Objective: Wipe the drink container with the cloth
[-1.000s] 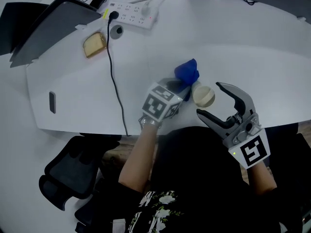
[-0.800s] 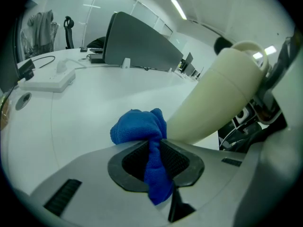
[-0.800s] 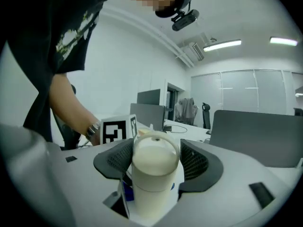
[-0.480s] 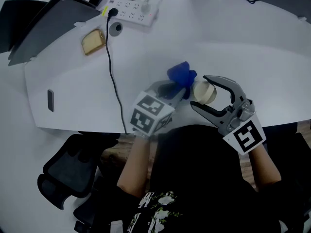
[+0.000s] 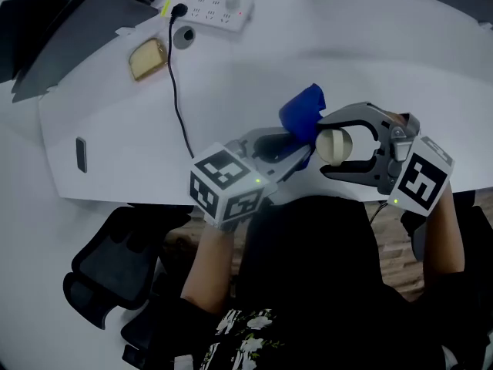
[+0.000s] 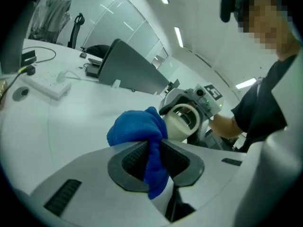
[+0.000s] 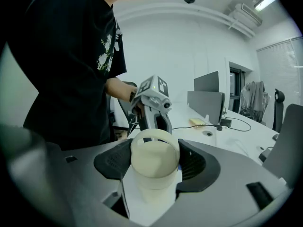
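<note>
A cream drink cup (image 5: 336, 145) sits between the fingers of my right gripper (image 5: 327, 145), which is shut on it near the table's front edge. In the right gripper view the cup (image 7: 154, 150) fills the gap between the jaws of the right gripper (image 7: 154, 157), rim toward the camera. My left gripper (image 5: 296, 146) is shut on a blue cloth (image 5: 303, 108). The cloth (image 6: 135, 126) bulges out of the left gripper (image 6: 151, 150), right beside the cup (image 6: 182, 122). Whether cloth and cup touch, I cannot tell.
On the white table (image 5: 370, 52) lie a power strip (image 5: 208, 6), a black cable (image 5: 179, 114), a yellowish block (image 5: 146, 58), a small round disc (image 5: 183, 37) and a dark grey folded panel (image 5: 69, 37). A black office chair (image 5: 108, 276) stands below the table edge.
The right gripper, open beside the cup a second ago, has shut on it and swung round to the right. The left gripper has drawn back with the cloth, still beside the cup.
</note>
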Available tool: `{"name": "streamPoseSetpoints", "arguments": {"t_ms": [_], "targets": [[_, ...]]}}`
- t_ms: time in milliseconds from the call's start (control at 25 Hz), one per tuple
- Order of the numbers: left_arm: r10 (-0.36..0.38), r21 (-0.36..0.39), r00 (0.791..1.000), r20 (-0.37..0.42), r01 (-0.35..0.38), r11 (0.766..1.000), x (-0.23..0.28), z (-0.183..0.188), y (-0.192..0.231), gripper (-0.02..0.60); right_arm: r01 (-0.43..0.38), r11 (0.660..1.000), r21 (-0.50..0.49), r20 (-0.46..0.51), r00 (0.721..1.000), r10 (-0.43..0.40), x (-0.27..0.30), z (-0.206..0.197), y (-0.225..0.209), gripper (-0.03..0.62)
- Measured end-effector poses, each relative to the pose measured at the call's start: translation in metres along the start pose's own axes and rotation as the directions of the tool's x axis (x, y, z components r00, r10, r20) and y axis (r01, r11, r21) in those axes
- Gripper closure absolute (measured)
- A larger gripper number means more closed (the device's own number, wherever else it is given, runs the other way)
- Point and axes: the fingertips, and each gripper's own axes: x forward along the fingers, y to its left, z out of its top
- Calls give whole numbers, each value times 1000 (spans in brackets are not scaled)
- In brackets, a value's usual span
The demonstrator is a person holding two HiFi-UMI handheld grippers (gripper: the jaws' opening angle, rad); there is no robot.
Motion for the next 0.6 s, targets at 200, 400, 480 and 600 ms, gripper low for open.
{"name": "streamPoseSetpoints", "arguments": {"t_ms": [200,400,480,600], "targets": [[64,14,986,-152,-62,998,40,-42,44,515,32,999,8,-21,999,-32,0,-3,-1,319],[60,29,969,-239,-55,998,62,-62,68,515,110,994,19,-54,993,-109,-3,1,-1,319],[32,28,970,-243,-26,999,63,-62,68,515,170,985,39,-44,985,-168,-11,10,0,318],[23,50,970,-242,-11,999,64,-61,67,515,421,898,125,26,904,-428,-34,30,-6,318]]}}
